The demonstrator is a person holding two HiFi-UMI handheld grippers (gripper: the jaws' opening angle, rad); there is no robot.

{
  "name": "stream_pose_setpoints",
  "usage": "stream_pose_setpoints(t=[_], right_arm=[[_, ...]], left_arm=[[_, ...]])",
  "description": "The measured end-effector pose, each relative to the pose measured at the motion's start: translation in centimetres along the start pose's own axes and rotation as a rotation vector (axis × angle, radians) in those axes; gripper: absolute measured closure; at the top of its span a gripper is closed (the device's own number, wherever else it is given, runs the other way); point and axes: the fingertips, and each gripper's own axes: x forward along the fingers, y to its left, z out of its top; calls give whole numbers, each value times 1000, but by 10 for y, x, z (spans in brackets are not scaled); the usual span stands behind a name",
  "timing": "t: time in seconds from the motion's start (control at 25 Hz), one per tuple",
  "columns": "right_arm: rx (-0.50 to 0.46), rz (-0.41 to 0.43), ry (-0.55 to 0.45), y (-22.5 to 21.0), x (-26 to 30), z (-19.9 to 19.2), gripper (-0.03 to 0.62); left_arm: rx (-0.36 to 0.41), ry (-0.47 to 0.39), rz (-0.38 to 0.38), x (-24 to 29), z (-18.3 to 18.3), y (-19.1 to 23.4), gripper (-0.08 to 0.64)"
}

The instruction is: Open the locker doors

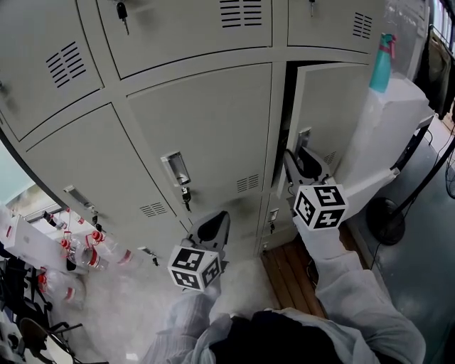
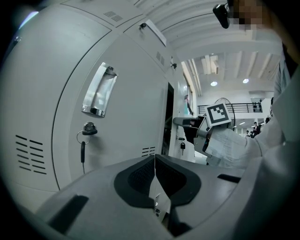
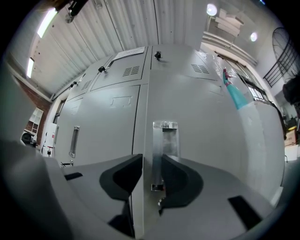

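Observation:
Grey lockers fill the head view. My right gripper is shut on the free edge of the right-hand locker door, which stands ajar with a dark gap beside it. In the right gripper view the jaws pinch that door's edge just below its metal handle. My left gripper is shut on nothing and hangs below the closed middle door. That door's recessed handle and its lock with a hanging key lie up and to the left of the jaws.
A teal spray bottle stands on a white unit right of the lockers. A floor fan sits below it. Several plastic bottles lie on the floor at the left. Other locker doors are closed, some with keys.

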Motion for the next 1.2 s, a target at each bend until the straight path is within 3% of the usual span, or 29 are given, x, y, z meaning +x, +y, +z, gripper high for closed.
stream_pose_setpoints(t=[1.2], right_arm=[[-32,28,-16,-27,-93,9,463]], left_arm=[[12,23,-222,34,-9,-72,551]])
